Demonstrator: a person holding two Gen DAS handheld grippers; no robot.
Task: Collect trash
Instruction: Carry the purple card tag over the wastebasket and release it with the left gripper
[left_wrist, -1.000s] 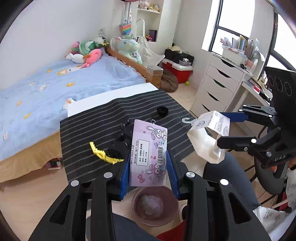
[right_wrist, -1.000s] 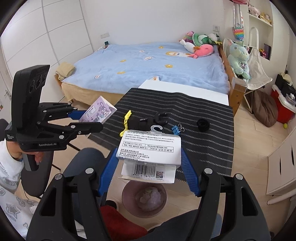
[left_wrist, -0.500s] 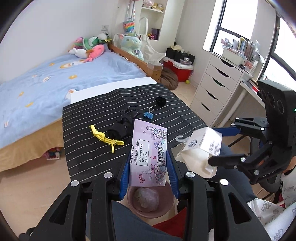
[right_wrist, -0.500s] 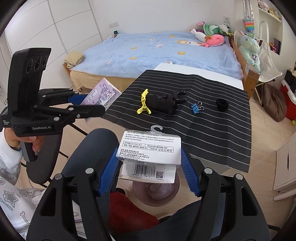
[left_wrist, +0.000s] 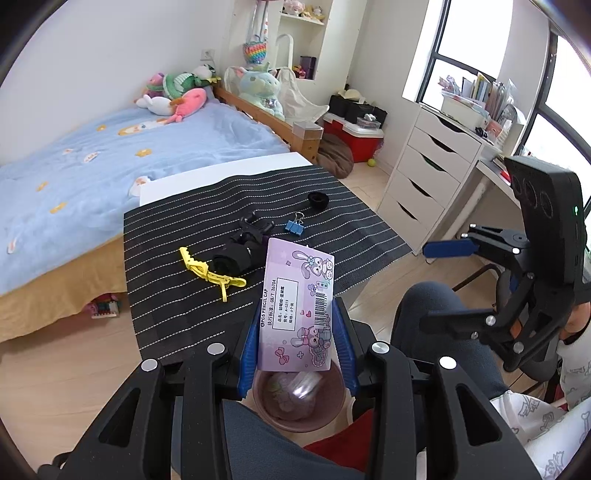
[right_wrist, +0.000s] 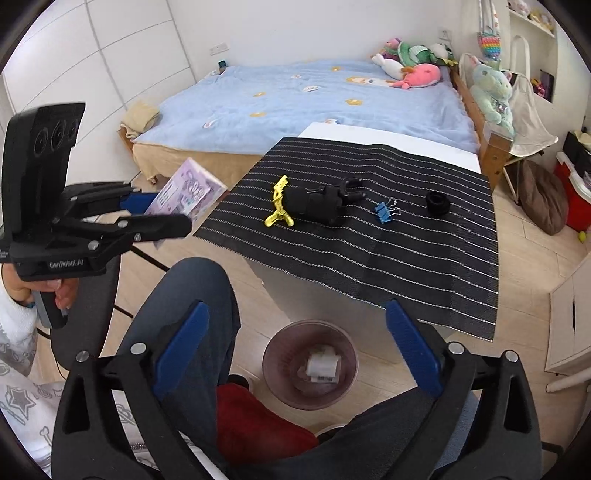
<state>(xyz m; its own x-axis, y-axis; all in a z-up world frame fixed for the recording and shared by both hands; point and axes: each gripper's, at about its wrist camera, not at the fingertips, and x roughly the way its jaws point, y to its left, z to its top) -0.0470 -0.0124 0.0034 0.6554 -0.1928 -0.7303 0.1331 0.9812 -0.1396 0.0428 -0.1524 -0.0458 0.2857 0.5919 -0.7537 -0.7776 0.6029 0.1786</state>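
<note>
The purple card package (left_wrist: 295, 306) with the rabbit print is the trash I have in work now. It stands upright between the pads of my left gripper (left_wrist: 297, 345), pinched by its two long edges, and most of it rises above the fingertips. The pads press on it; the jaws stand about a third apart, the width of the pack. Directly below these tongs sits the small pink bin (left_wrist: 299, 400) on the floor.

I judge this pack light, thin and a little springy. Too much squeeze would bow it, and its glossy face looks slippery, so the hold on the edges low down seems right to me.

My right gripper (right_wrist: 295, 350) is empty; its jaws are opening wide, with nothing between them. Under it, inside the bin (right_wrist: 275, 363), lies a white tag package (right_wrist: 322, 367), blurred.

Ahead of both tongs, on the striped mat (right_wrist: 424, 266), remain a yellow clip (right_wrist: 279, 205), a black bundle (right_wrist: 317, 201), a blue binder clip (right_wrist: 386, 212) and a black ring (right_wrist: 437, 202).
</note>
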